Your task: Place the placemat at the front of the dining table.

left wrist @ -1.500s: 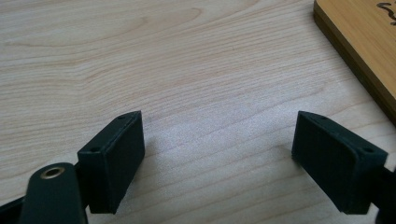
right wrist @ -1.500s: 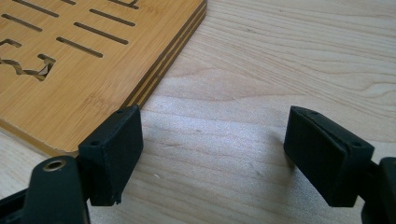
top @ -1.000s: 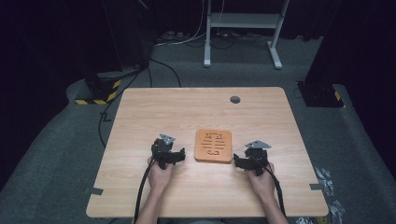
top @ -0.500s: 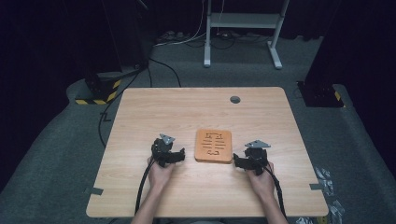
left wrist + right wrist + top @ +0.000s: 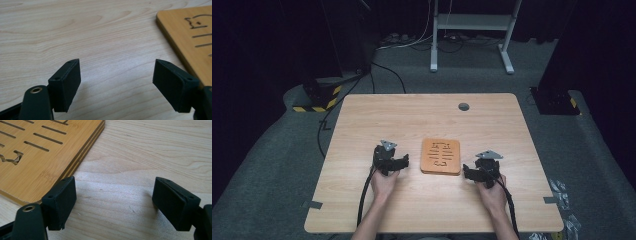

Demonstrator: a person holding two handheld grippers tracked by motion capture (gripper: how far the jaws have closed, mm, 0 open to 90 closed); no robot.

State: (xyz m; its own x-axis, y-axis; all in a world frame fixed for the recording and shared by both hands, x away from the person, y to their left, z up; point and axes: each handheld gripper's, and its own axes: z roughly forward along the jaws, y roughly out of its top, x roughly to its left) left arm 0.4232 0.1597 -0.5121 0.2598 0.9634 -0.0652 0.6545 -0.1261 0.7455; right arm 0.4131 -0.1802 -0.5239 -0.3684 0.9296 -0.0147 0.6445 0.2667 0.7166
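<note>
wooden board (image 5: 441, 156) flat on bench (image 5: 412, 115), between both hands | left gripper (image 5: 404, 161) jaws wide open, empty, board to its right | right gripper (image 5: 467, 172) same, slightly nearer

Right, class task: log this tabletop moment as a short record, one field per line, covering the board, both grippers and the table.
board: wooden board with cut slots, flat on the table, between the grippers
left gripper: jaws open, holding nothing, left of the board
right gripper: jaws open, holding nothing, beside the board's right edge
table: pale wood table, round grey hole cover near the far edge
contact: neither gripper grips the board
</note>
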